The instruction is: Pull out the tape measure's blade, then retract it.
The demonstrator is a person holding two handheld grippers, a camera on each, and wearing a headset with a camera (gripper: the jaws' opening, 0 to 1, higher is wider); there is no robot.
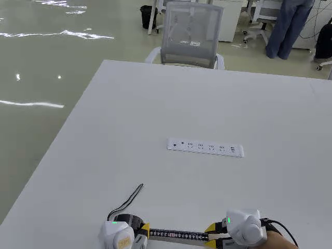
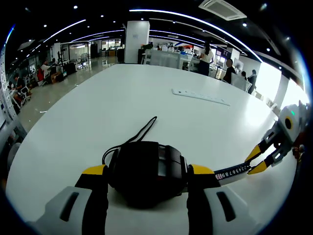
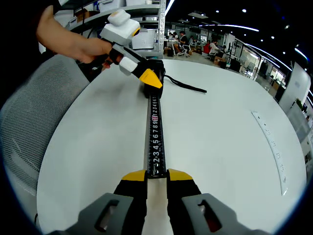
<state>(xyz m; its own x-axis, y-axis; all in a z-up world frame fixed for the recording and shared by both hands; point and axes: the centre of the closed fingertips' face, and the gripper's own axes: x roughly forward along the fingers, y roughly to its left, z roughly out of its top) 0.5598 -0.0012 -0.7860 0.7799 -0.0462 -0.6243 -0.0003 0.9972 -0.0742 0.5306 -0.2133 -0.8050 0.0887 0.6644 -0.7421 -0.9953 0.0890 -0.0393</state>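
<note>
A black tape measure case (image 2: 146, 170) sits on the white table (image 1: 207, 114), clamped between the yellow-tipped jaws of my left gripper (image 2: 146, 171); its black wrist strap (image 2: 142, 132) trails away from it. The blade (image 3: 155, 137), black with white numerals, runs out of the case (image 3: 152, 73) toward my right gripper (image 3: 156, 175), which is shut on the blade's end. In the head view the left gripper (image 1: 139, 232) and right gripper (image 1: 213, 234) stand at the table's near edge with the blade (image 1: 176, 235) stretched between them.
A white power strip (image 1: 205, 147) lies mid-table. A grey mesh chair (image 1: 190, 36) stands at the far edge, and a person (image 1: 290, 26) stands beyond it at the right. A second chair back (image 3: 34, 122) sits close by the near edge.
</note>
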